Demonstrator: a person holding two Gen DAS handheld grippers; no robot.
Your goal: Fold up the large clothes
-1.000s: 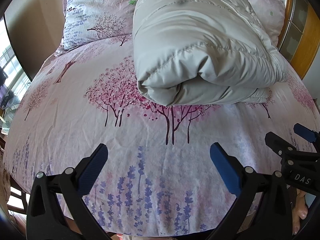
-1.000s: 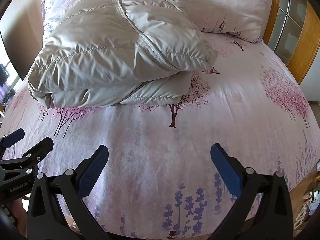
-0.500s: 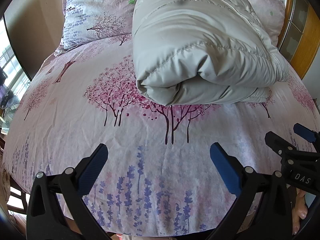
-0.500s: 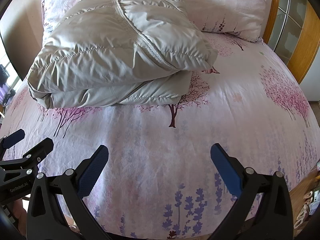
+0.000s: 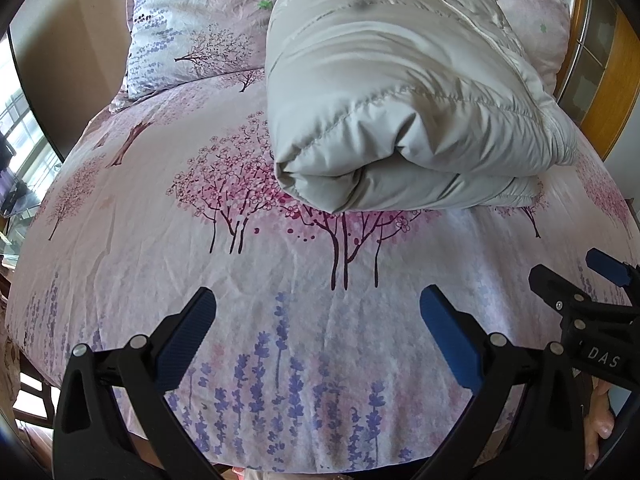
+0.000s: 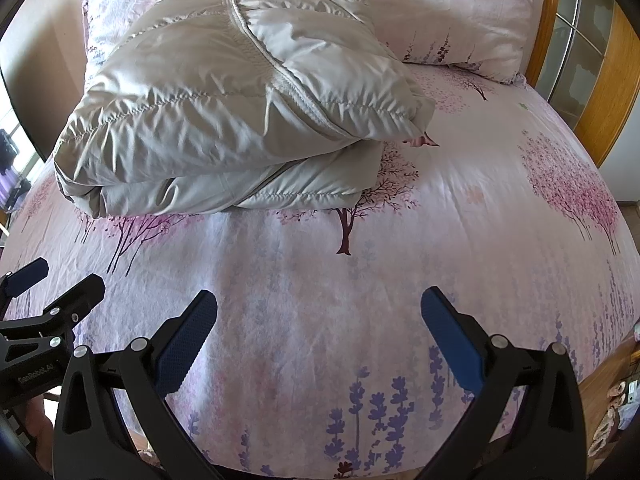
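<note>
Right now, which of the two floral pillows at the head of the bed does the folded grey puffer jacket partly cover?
The left-hand floral pillow; the folded grey puffer jacket overlaps it, while the right-hand pillow lies fully exposed.

"DAS" on right tool (image 5: 600,280); "GenRobot.AI" on left tool (image 6: 40,292)

Pale grey quilted puffer jacket (image 5: 392,92), folded into a thick layered bundle, glossy stitched channels, seam curving over its top, lying on the floral bed (image 6: 360,280)

Floral pink bedsheet (image 5: 280,280), two matching pillows (image 5: 192,28) (image 6: 460,12), wooden headboard (image 6: 544,20)
</note>
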